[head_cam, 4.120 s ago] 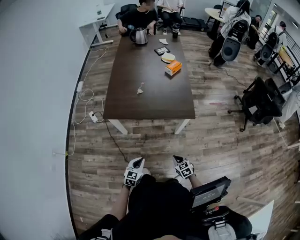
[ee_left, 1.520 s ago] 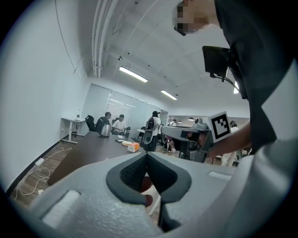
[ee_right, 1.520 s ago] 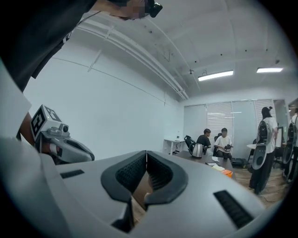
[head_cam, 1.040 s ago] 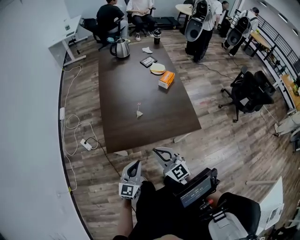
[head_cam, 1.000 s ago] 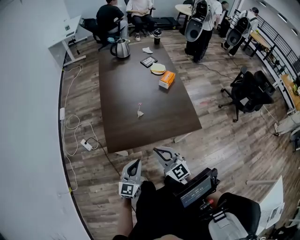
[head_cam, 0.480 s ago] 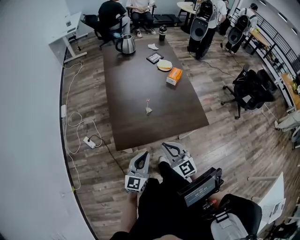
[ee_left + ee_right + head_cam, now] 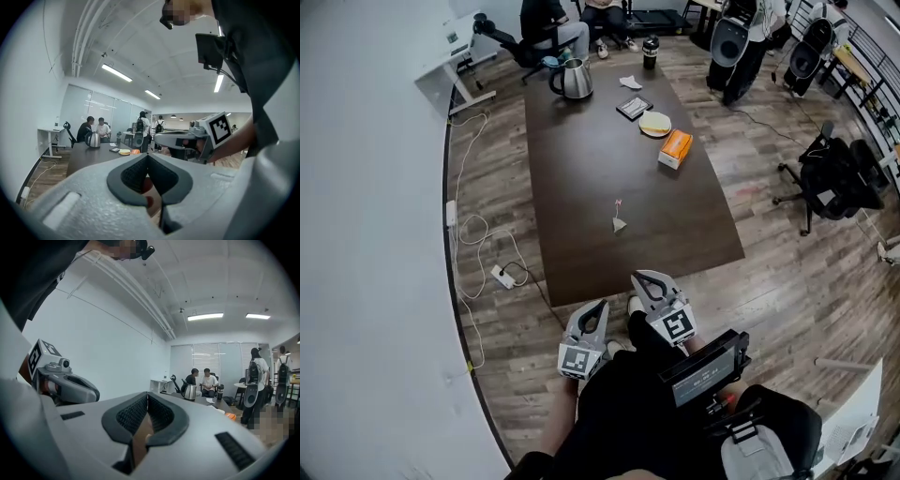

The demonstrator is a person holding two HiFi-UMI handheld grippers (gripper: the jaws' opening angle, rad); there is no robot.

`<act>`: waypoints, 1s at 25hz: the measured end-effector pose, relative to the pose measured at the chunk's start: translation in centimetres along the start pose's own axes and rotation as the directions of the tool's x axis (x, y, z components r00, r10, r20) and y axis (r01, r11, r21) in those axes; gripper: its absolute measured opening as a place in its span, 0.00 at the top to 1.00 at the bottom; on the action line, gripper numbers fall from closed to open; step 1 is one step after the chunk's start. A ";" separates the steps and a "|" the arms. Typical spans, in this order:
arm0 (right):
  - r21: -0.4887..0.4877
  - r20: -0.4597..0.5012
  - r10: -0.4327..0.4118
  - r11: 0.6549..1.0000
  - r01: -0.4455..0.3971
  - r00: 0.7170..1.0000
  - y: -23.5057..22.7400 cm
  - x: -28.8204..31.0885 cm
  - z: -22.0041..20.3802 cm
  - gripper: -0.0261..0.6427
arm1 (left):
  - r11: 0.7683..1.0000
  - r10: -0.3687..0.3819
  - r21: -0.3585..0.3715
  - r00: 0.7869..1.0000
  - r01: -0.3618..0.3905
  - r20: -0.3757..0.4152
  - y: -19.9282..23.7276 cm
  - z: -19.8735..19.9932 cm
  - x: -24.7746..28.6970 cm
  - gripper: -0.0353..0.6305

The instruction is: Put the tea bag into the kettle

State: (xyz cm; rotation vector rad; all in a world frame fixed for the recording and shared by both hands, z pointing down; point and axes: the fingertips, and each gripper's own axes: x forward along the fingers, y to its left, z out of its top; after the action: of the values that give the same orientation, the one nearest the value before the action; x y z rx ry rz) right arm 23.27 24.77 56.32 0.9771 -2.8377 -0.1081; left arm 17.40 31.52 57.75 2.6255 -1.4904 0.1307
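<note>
Stepped nearer to the dark table since a second ago; its near edge now close ahead of both grippers, and the tea bag lower in the head view than before.

From the head view: tea bag lying on the near half of the tabletop, by itself, its tag end pointing toward the far end. Well apart from it, at the far left corner, a steel kettle, upright. Along the right side between the two: an orange box, a pale plate, a dark flat device and a white scrap. Held low before the body, side by side: left gripper and right gripper, by the table's near edge, touching nothing. On the floor to the left, a white power strip with loose cable.

From the left gripper view: jaws brought together at the tips, nothing clamped between the pads. Beyond them the tabletop, with the kettle far off at its end and the plate and orange box to the right of it. Right gripper just beside, on the right. Tea bag not to be made out from there.

From the right gripper view: jaws likewise closed on nothing, tips meeting. Left gripper at the left edge. Kettle at the table's far end, with two seated people behind it.
</note>
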 end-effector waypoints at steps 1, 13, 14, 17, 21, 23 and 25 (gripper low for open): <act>0.007 0.003 0.001 1.000 -0.001 1.000 -0.7 0.5 -0.2 0.95 | 1.000 -0.006 0.012 1.000 0.006 -0.015 0.2 -0.1 0.7 0.95; 0.124 -0.049 0.042 0.992 -0.035 0.998 -7.1 5.2 -4.8 0.95 | 0.999 -0.010 0.049 0.988 0.018 -0.151 1.4 -0.7 7.9 0.95; 0.129 -0.058 0.057 0.990 -0.049 0.997 -7.4 5.6 -5.3 0.95 | 0.999 0.003 0.049 0.988 0.005 -0.151 1.7 -0.5 8.3 0.95; 0.122 -0.100 0.115 0.987 -0.103 0.988 -7.5 7.3 -7.1 0.95 | 0.998 0.054 0.015 0.988 -0.053 -0.145 3.2 -0.4 8.8 0.95; 0.127 -0.149 0.137 0.985 -0.119 0.979 -6.5 10.7 -8.5 0.95 | 0.998 0.060 -0.019 0.985 -0.064 -0.159 4.9 -1.9 7.8 0.95; 0.136 -0.173 0.134 0.984 -0.111 0.976 -5.8 12.1 -9.0 0.95 | 0.999 0.034 -0.025 0.985 -0.039 -0.170 5.7 -2.8 7.3 0.95; 0.183 -0.205 0.120 0.980 -0.082 0.971 -5.5 13.6 -9.9 0.95 | 0.999 0.005 -0.032 0.985 -0.011 -0.170 7.1 -3.4 7.0 0.95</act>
State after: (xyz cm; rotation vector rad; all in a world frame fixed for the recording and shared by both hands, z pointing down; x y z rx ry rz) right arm 17.54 11.85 66.96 0.8154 -2.7230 0.2451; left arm 14.79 22.48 62.46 2.5113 -1.4342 0.3191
